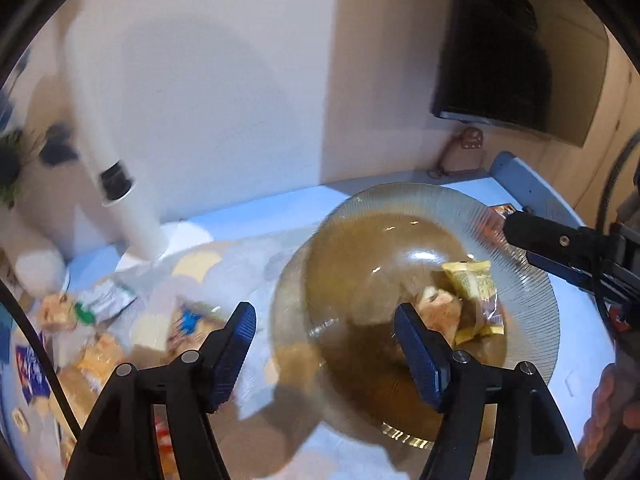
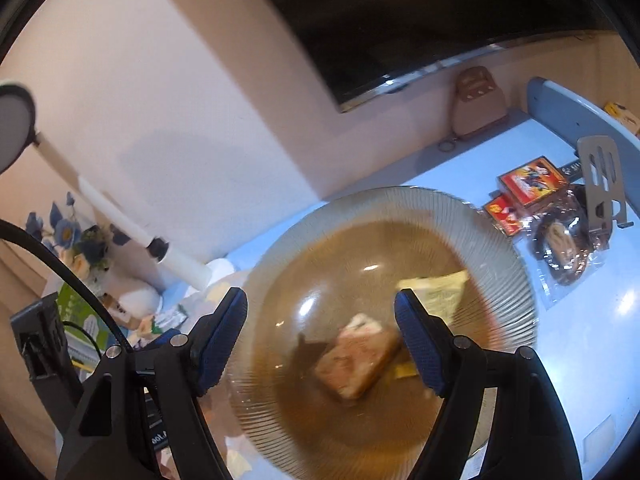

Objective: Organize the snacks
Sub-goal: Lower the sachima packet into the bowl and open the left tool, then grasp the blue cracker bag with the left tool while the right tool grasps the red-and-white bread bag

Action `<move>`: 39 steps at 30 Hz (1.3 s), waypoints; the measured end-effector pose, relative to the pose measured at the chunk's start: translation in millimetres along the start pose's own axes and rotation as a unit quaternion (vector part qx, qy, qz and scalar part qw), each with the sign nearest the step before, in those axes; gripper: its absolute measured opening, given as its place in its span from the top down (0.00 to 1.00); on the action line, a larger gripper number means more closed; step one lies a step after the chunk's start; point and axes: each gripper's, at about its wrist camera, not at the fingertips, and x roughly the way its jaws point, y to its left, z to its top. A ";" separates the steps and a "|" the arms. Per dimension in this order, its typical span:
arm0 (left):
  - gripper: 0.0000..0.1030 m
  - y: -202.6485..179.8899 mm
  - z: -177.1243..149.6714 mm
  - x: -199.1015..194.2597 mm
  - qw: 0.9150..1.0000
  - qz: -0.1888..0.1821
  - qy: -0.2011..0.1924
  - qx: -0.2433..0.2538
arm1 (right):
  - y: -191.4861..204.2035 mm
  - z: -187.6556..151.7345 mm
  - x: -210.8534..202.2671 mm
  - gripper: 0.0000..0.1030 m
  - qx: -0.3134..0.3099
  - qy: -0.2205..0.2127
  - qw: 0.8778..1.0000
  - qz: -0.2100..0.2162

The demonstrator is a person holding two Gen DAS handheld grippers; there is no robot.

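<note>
Now | amber ribbed glass bowl [image 2: 400,216] | blurred, perhaps three wrapped snacks [image 2: 360,356] | both hand-held grippers [image 1: 326,350] [image 2: 320,336] agape, empty

Black gripper [image 1: 324,344], blue ribbed pads [image 1: 418,354], silver screws [image 1: 189,357]

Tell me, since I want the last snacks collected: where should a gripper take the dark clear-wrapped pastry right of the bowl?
Probably by the clear wrapper's flat edge, coming from above on the bowl side: the wrapper lies flat on the table, and a metal stand crowds its far side.

A home living room: wall-mounted television [image 2: 400,20], flower vase [image 2: 76,240], snack-strewn table [image 2: 600,320].
</note>
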 end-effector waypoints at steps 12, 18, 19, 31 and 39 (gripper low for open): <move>0.01 235.1 -90.9 -112.8 0.982 0.158 -0.044 -0.096 | 186.2 -104.1 14.5 0.00 -0.111 -0.021 0.988 0.103; 0.01 360.7 -173.9 -105.9 0.948 0.256 0.000 -0.190 | 232.2 -176.3 68.3 0.00 -0.175 0.023 0.979 0.100; 0.02 377.2 -187.3 -101.1 0.942 0.257 0.007 -0.215 | 234.2 -185.0 75.9 0.00 -0.184 0.022 0.979 0.088; 0.03 384.3 -166.5 -51.2 0.965 0.152 -0.022 -0.214 | 229.2 -201.5 126.1 0.00 -0.212 0.010 0.976 0.044; 0.00 384.7 -129.6 33.4 0.974 0.145 0.005 -0.177 | 165.3 -184.2 140.1 0.00 -0.052 0.049 0.984 0.161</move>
